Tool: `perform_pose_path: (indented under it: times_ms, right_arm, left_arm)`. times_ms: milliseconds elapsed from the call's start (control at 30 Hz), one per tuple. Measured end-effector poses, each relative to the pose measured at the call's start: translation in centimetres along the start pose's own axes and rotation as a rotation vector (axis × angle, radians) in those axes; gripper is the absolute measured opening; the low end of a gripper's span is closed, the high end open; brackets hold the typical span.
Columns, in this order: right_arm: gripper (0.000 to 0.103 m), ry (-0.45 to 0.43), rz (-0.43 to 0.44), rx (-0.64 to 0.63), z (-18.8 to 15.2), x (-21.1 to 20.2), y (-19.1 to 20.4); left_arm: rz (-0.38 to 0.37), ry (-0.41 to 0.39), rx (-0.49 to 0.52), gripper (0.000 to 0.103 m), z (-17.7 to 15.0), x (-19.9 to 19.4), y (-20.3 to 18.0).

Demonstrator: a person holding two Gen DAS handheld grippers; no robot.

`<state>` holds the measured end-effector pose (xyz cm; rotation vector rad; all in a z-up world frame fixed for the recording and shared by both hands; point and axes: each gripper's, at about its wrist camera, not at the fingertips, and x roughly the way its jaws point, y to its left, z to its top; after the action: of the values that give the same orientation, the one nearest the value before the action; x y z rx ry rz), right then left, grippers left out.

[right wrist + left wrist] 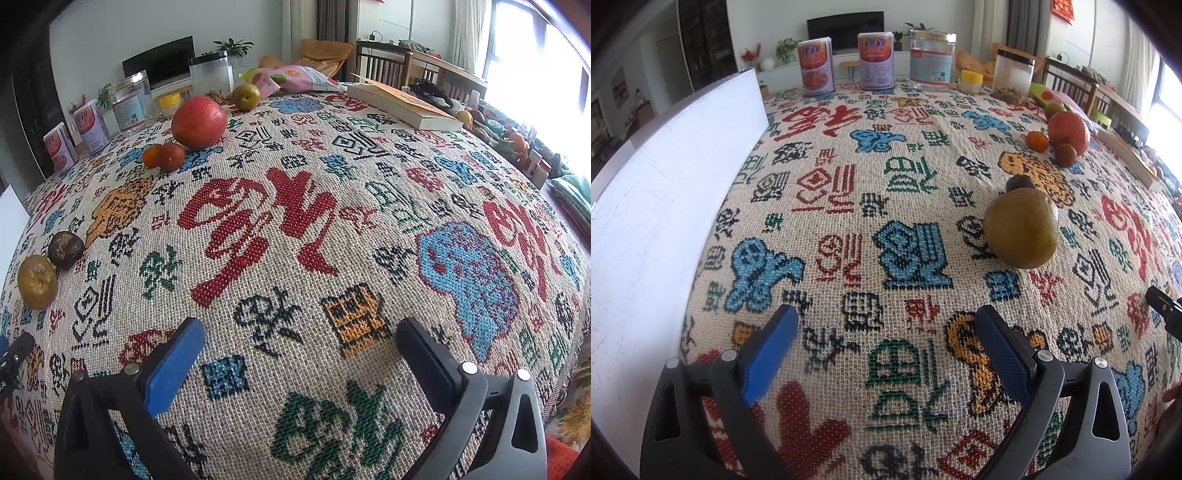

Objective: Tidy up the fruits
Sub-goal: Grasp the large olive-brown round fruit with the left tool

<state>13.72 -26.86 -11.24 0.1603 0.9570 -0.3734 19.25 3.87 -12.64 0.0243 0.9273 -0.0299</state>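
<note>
Both grippers, left gripper (886, 354) and right gripper (301, 362), were held with fingers apart, empty; the pear (1021, 229) could be rolled off the table (905, 155) if nudged.

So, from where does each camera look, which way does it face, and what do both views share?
Left wrist: it sits behind the open left gripper, low over the woven tablecloth, facing the two cans and the television; the right gripper's tip shows at the right edge.
Right wrist: behind the open right gripper, facing the book and the window.
Shared: brown-green pear, large orange, glass jar.
</note>
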Motion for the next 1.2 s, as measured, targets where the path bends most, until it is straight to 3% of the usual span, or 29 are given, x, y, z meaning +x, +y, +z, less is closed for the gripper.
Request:
perform_pose_path:
  times_ms: [100, 200, 267, 433, 533, 733, 800, 833, 967, 1200]
  right_arm:
    - [0.103, 0.0, -0.001, 0.0, 0.0, 0.0, 0.0]
    - [0.103, 0.0, 0.0, 0.0, 0.0, 0.0, 0.0]
    - [0.103, 0.0, -0.001, 0.0, 0.0, 0.0, 0.0]
    - [0.103, 0.0, -0.001, 0.0, 0.0, 0.0, 0.0]
    - [0.103, 0.0, 0.0, 0.0, 0.0, 0.0, 0.0]
    - [0.103, 0.0, 0.001, 0.001, 0.0, 0.0, 0.0]
    - [0.103, 0.0, 0.0, 0.0, 0.0, 0.0, 0.0]
    - [0.103, 0.0, 0.0, 0.0, 0.0, 0.0, 0.0]
    - [0.103, 0.0, 0.0, 0.0, 0.0, 0.0, 0.0]
    - [0.103, 0.0, -0.001, 0.0, 0.0, 0.0, 0.0]
  left_arm:
    - [-0.039, -0.005, -0.01, 0.097, -0.1, -0.1, 0.3]
    - [-0.201, -0.037, -0.008, 0.097, -0.5, -1.1, 0.7]
    - [-0.268, -0.046, 0.048, 0.097, -0.6, -1.8, -0.1]
    - [-0.246, -0.057, 0.204, 0.096, 0.9, -2.3, -4.3]
    - [-0.193, -0.077, 0.257, 0.096, 2.4, -1.8, -6.5]
    - [-0.186, -0.051, 0.162, 0.091, 4.4, 0.9, -6.0]
    - [-0.2, -0.04, 0.149, 0.059, 4.2, 1.3, -5.7]
    - [-0.235, -0.035, 0.145, 0.051, 4.1, 1.3, -5.5]
    - [-0.206, -0.045, 0.146, 0.049, 3.0, 0.2, -4.7]
    - [-0.22, -0.004, 0.097, 0.05, 1.0, -1.3, -1.1]
